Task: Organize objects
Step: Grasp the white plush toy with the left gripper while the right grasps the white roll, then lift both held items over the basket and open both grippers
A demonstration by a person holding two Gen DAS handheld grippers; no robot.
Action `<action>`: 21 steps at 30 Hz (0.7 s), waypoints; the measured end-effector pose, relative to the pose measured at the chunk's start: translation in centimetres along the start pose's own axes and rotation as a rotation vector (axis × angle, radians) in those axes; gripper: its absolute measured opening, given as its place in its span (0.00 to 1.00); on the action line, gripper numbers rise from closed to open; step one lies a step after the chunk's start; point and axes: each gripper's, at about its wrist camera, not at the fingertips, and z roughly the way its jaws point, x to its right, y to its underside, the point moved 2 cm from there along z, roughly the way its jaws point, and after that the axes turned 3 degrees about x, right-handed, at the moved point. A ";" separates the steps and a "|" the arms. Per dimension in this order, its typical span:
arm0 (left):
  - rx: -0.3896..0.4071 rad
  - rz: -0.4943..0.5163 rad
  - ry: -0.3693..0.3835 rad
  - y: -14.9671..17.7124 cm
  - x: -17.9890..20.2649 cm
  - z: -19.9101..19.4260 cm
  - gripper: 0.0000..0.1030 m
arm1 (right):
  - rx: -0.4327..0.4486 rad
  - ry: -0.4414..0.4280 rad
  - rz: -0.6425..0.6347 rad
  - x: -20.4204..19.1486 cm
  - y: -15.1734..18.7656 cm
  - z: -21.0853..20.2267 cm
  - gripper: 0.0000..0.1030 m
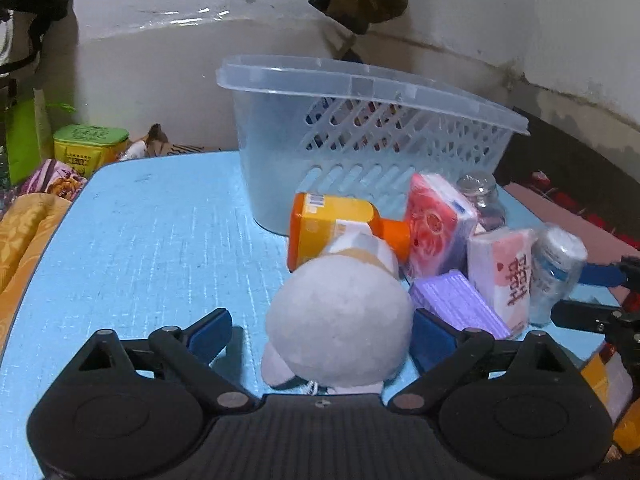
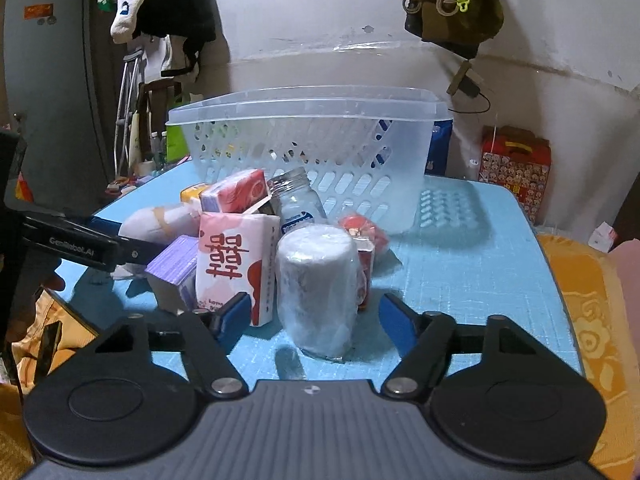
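Left tool (image 1: pixel 324 334) spread wide around grey plush toy (image 1: pixel 340 320) on blue surface (image 1: pixel 160 240), pads not pressing; right tool (image 2: pixel 316 314) apart astride wrapped white roll (image 2: pixel 316 292), untouched, before clear basket (image 2: pixel 304 140)

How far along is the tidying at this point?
Barely started. The items stand on the table outside the basket. The left gripper brackets the plush toy, the right gripper the wrapped roll; neither grips yet. Tissue packs, bottle and jar remain.
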 end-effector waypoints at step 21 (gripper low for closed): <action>0.198 0.018 -0.019 -1.3 -0.3 -5.5 0.72 | 0.169 0.047 0.015 -0.9 -2.4 -4.0 0.46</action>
